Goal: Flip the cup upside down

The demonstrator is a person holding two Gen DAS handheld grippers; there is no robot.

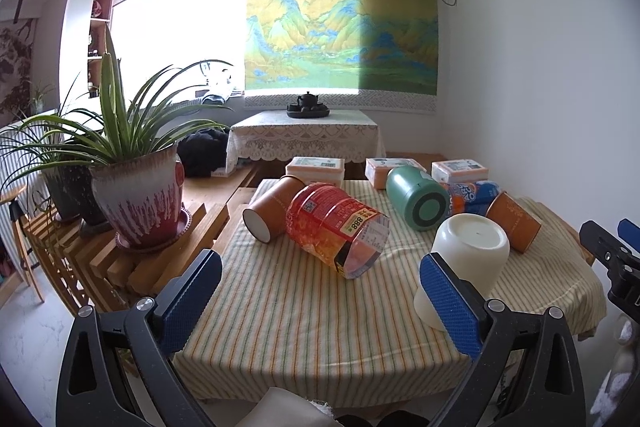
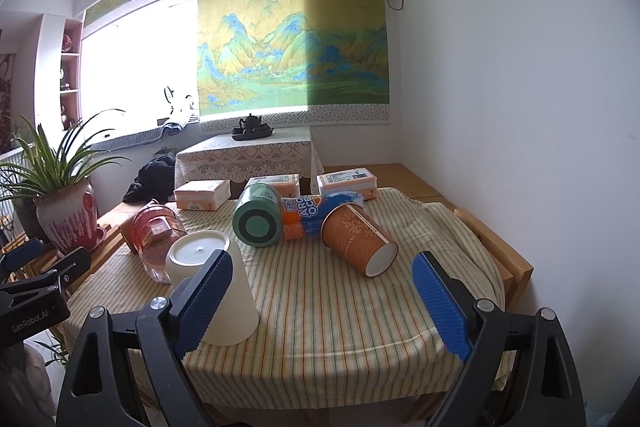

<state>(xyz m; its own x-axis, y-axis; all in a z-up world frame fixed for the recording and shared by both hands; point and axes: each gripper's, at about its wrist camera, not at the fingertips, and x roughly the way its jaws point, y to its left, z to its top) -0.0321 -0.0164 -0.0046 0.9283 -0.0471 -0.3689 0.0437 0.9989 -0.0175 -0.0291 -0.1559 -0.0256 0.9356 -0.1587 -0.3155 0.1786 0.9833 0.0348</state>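
the white cup stood upside down on the striped cloth of the bench, with its flat bottom facing up and its wide mouth down on the cloth. the left tongs were spread wide with nothing between them, and the cup sat just past the right blue pad. the right tongs were spread wide too and held nothing; the cup was just behind the left blue pad. behind the cup lay a red clear jar on its side, a green can on its side, and two brown paper cups tipped over. three tissue packs sat at the back of the bench. a plant pot stood to the left.
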